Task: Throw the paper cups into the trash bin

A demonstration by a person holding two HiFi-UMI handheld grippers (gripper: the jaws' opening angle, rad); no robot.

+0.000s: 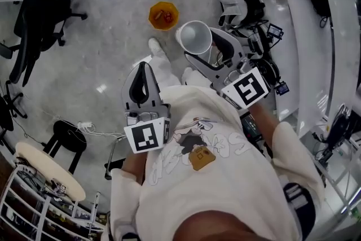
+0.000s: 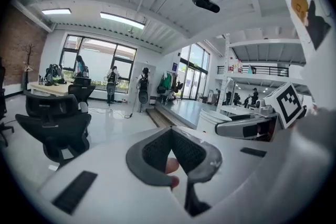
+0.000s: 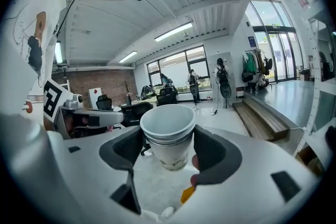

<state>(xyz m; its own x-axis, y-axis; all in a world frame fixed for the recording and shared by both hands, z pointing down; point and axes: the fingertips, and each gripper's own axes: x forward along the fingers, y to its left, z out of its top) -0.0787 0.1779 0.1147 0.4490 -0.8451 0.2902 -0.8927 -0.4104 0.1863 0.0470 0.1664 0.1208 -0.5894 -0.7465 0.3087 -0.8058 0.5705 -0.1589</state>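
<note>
A stack of nested paper cups (image 3: pixel 168 131) is clamped between the jaws of the right tool (image 3: pixel 168 148), the dark pads pressing on either side of the stack just under its rims. The stack is held upright with its open mouth facing up, and at least two rims are seen one inside the other. In the head view the paper cups (image 1: pixel 196 36) are seen from above as a white ring at the far end of the right tool (image 1: pixel 198 52), carried in the air in front of the person's white sweatshirt (image 1: pixel 225 178). The left tool (image 2: pixel 170 135) is clenched, its two pads brought together at their tips, and nothing is gripped between them; in the head view the left tool (image 1: pixel 144 69) is held beside the right one, at the person's left, pointing forward. A small orange trash bin (image 1: pixel 163 15) is seen on the grey floor (image 1: pixel 113 36) ahead of the person, just beyond the cups and slightly to their left, with something red lying inside it. A white shoe (image 1: pixel 158 52) is seen on the floor between the two tools, near the bin. Black office chairs (image 1: pixel 34 20) are grouped at the far left, a black stool (image 1: pixel 70 138) is set lower left, and a long white worktop (image 1: pixel 316 65) runs along the right side.
</note>
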